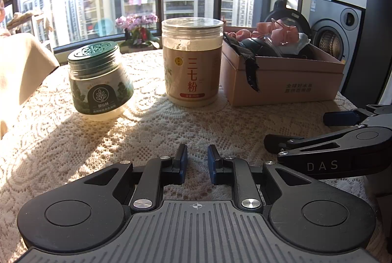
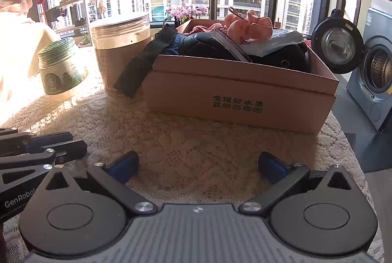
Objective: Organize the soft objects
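A pink cardboard box [image 2: 240, 91] stands on the lace-covered table and holds soft things: a pink scrunchie [image 2: 250, 26], dark fabric [image 2: 203, 44], a pale blue face mask [image 2: 272, 42], and a black strap [image 2: 139, 64] that hangs over its left wall. The box also shows in the left wrist view [image 1: 284, 81] at the right. My left gripper [image 1: 197, 162] rests low over the table, jaws nearly together with a small gap, empty. My right gripper [image 2: 198, 167] is wide open and empty in front of the box; it shows in the left wrist view [image 1: 294, 133].
A green-lidded jar [image 1: 100, 81] and a tall powder jar [image 1: 192, 62] stand left of the box. A beige cloth [image 1: 22, 67] lies at the table's left edge. A washing machine [image 2: 377, 71] with its door open stands at the right. Windows are behind.
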The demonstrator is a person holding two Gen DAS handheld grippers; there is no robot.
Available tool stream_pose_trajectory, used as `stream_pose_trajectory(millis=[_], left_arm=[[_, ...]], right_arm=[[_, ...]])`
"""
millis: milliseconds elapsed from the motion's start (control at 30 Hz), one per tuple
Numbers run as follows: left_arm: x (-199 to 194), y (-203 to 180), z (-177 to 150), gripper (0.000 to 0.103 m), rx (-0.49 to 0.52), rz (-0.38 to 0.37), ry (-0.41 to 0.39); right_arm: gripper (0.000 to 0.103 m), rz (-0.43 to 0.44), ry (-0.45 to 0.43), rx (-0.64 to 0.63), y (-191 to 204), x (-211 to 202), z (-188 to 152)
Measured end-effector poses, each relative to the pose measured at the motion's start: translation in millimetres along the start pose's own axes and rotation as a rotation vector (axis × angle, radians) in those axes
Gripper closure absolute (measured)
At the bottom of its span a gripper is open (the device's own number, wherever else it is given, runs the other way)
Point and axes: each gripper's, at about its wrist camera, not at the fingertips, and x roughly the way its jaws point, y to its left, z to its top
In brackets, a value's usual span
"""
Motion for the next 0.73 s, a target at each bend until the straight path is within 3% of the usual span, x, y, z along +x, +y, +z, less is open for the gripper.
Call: stream_pose_trajectory(millis=[733], left_arm=[[-0.5, 0.3, -1.0, 0.083, -0.008, -0.007, 0.0]], right_arm=[[0.0, -0.002, 0.001, -0.001, 0.8, 0.5, -0.1]])
